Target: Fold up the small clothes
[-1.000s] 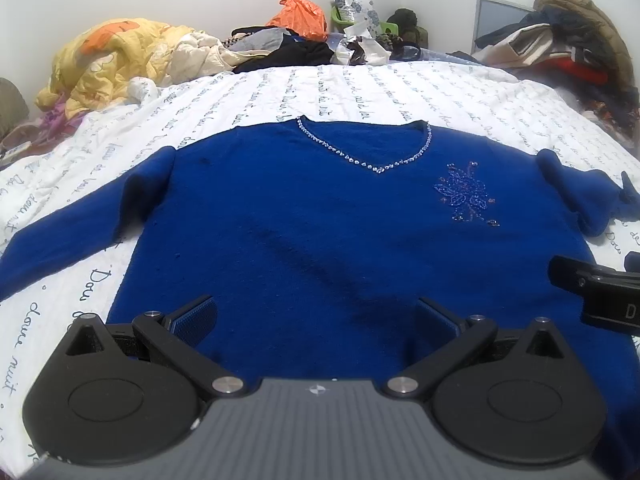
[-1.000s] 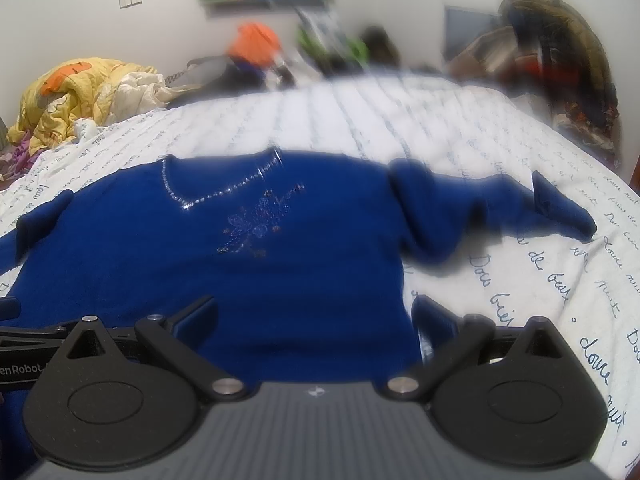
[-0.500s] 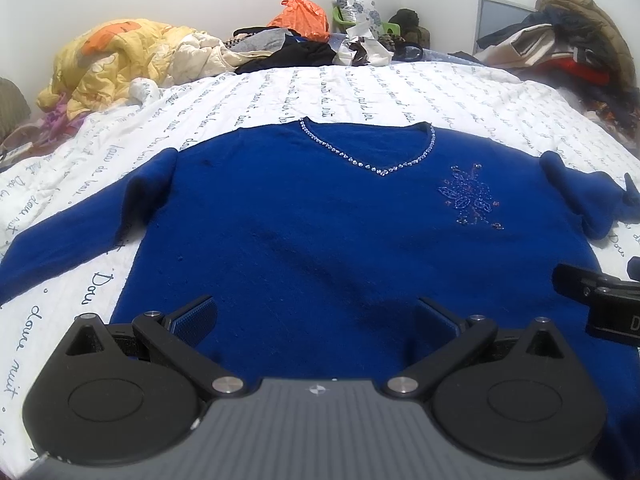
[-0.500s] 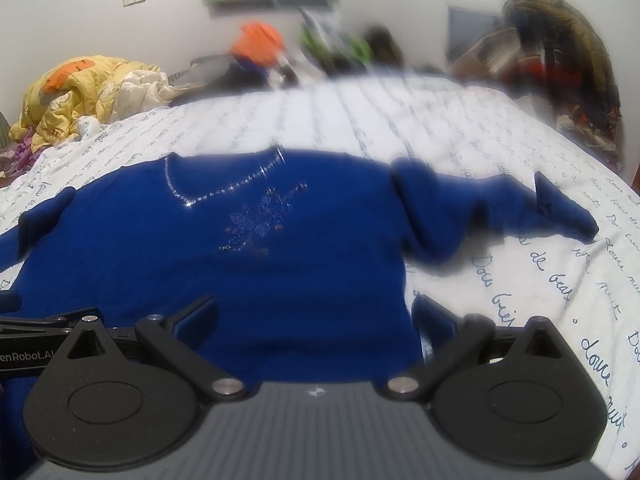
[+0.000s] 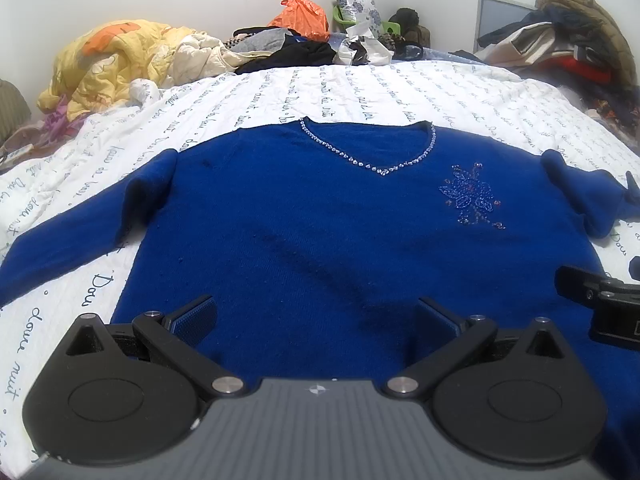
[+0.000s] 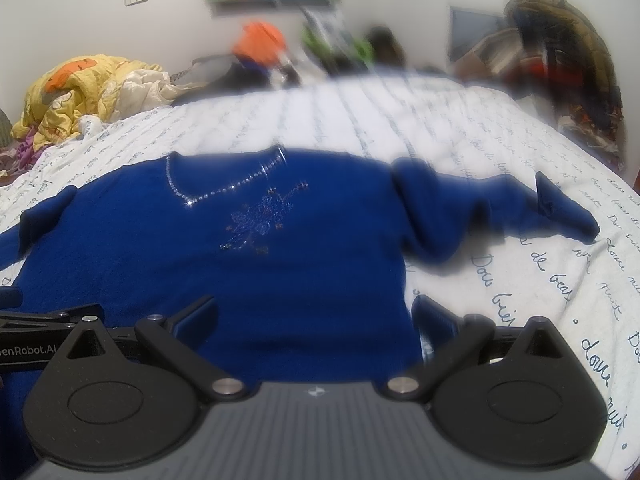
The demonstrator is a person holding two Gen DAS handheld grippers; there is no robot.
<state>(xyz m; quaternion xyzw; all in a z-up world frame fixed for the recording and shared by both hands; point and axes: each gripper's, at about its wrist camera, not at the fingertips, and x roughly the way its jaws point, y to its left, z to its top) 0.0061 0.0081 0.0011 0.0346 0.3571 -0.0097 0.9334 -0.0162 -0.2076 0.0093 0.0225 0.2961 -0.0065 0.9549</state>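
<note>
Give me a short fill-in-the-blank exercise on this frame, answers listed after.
1. The sweater spread flat on the bed sheet is coloured ____.
2. Its beaded neckline is shaped like the letter ____.
3. The left gripper and the right gripper both stand ____, holding nothing.
4. The quilt heaped at the far left is mainly ____.

Answers: blue; V; open; yellow

Both views low over sweater
</note>
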